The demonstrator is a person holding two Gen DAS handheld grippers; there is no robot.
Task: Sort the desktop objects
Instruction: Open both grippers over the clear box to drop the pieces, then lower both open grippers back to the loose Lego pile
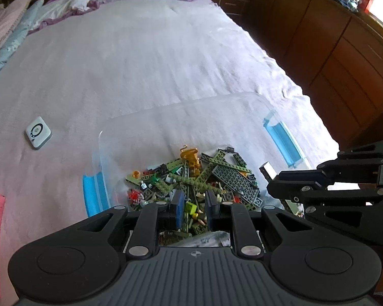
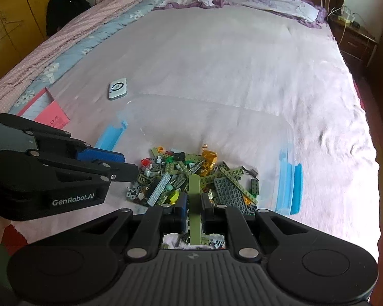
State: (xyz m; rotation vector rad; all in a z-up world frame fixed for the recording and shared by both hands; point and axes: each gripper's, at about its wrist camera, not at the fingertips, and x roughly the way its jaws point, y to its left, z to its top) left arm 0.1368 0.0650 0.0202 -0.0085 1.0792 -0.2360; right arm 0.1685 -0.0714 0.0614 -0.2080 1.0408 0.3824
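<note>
On the bed (image 1: 145,61), under a pale pink-white cover, 2 pillows (image 2: 273,0) lie at the far end and folded quilts (image 2: 71,40) run along 1 side. A wooden cabinet (image 1: 326,51) stands beside the bed in the left wrist view. Near the foot sits a clear plastic storage bin (image 1: 140,117) with blue latch handles (image 1: 283,140) on 2 opposite sides. A heap of building bricks (image 2: 191,178), mostly olive green and grey, lies inside on the bin's floor, with a gold piece (image 1: 191,159) at the far edge of the heap.

The left hand-held gripper (image 1: 195,207) hangs over the heap with its jaws close together; nothing looks to be pinched between them, though the clutter behind makes that hard to judge. The right hand-held gripper (image 2: 194,205) pinches a long olive green brick plate (image 2: 194,199) that stands up between its pads.

On the cover outside the bin lie a small white device (image 1: 38,132) with a ring marking and a pink card (image 2: 55,117).
</note>
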